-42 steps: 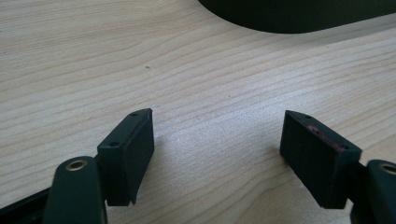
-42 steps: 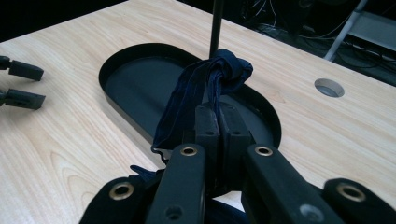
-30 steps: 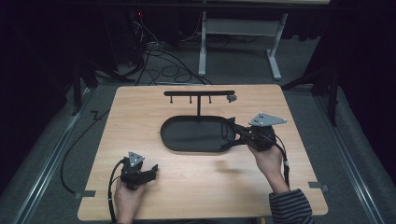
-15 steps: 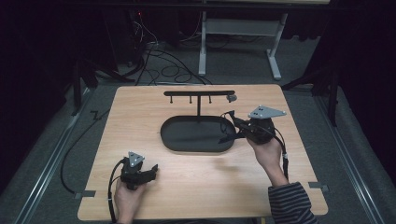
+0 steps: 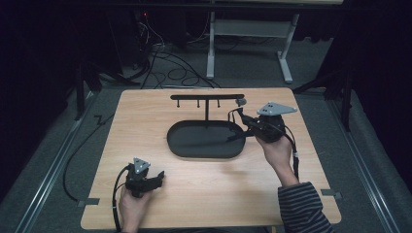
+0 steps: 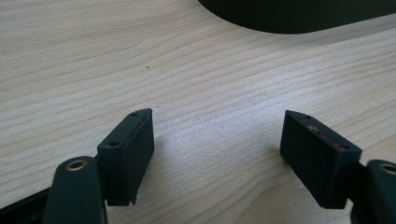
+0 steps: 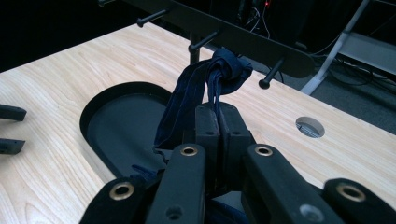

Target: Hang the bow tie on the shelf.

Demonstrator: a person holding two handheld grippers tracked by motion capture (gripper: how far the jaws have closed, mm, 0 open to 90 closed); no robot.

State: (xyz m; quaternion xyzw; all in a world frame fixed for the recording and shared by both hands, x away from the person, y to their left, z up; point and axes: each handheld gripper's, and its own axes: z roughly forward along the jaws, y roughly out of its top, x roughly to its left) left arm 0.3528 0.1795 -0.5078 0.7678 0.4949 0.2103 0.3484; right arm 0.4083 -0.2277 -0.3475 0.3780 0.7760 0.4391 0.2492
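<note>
From the high view we see the light wooden table (image 5: 204,204) carrying a black oval tray (image 5: 206,140) at its middle, with a black T-shaped peg rack (image 5: 208,97) rising from the tray's far side. The right gripper (image 5: 241,122) hangs over the tray's right end, toward the table's right edge. The left gripper (image 5: 158,177) rests near the table's front-left corner.

In the left gripper view, we find its jaws spread wide over bare wood, nothing between them.

In the right gripper view, the jaws are pinched tight on a dark blue knotted fabric strip (image 7: 205,84), lifted above the tray just before the rack's pegs.
</note>
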